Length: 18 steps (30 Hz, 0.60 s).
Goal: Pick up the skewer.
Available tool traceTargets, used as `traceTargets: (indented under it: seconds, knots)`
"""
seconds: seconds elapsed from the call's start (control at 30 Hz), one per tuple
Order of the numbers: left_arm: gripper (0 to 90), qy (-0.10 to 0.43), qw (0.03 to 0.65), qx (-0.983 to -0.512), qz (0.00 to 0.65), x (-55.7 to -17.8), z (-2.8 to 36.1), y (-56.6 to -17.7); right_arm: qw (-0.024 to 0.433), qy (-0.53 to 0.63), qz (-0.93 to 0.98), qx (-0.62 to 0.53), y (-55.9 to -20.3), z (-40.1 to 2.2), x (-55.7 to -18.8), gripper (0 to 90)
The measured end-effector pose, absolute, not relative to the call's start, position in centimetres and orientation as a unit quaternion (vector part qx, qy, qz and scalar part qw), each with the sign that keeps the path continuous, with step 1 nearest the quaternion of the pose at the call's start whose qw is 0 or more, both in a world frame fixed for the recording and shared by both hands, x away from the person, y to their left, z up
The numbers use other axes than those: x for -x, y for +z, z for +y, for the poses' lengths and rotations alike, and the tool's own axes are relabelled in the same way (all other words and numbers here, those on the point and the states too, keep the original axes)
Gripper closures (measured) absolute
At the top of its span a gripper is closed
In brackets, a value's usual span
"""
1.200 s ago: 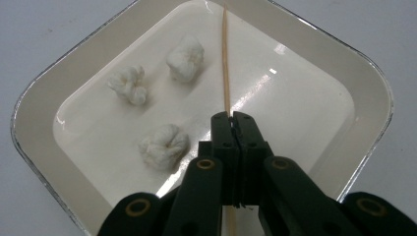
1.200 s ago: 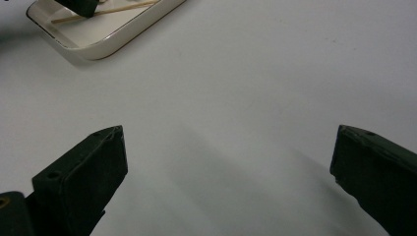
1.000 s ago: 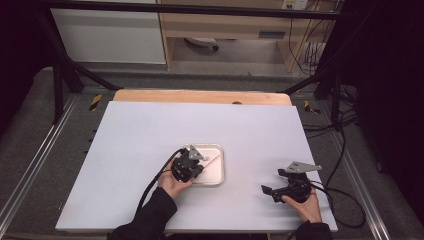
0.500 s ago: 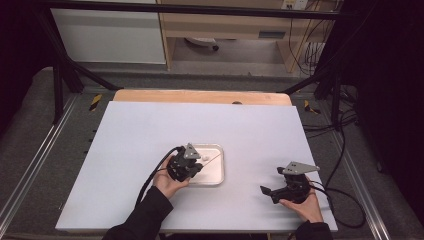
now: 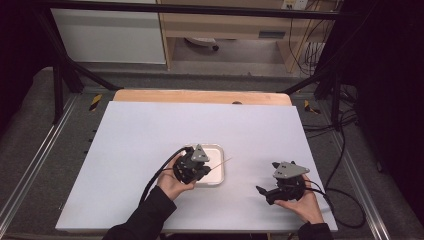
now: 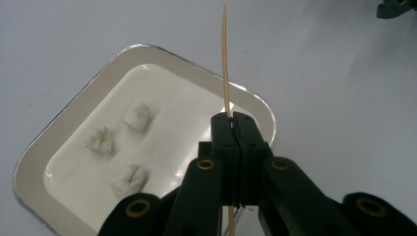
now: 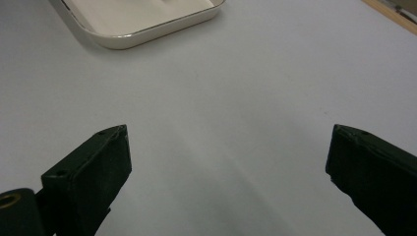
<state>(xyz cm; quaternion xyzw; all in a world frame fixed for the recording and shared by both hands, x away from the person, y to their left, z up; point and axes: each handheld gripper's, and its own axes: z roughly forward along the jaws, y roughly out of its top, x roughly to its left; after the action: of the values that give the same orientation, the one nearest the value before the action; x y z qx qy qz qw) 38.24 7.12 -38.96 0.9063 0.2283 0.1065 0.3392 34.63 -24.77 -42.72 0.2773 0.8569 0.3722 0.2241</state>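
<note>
The left tongs (image 6: 234, 120) clamp a thin wooden skewer (image 6: 225, 59) above the white tray (image 6: 64, 128); its tip points past them. The right tongs (image 7: 228, 147) gape wide over bare desk (image 7: 246, 88).

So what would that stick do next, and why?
Probably tip down and spear one of the white lumps. The left hand-held gripper is shut on the skewer, whose bare point sticks out past the tray rim, with nothing on it yet. Three lumps lie loose in the tray just beside it. The right hand-held gripper waits open over the table, holding nothing.
</note>
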Motion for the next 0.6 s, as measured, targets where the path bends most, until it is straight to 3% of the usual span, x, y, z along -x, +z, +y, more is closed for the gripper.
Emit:
traceTargets:
  seconds: [0.6]
  knots:
    - [88.8,0.094,0.322,-0.924,0.182,-37.4,3.9,-38.2,0.31,0.269,0.904,-0.117,-40.9,-21.1,-33.8,15.0]
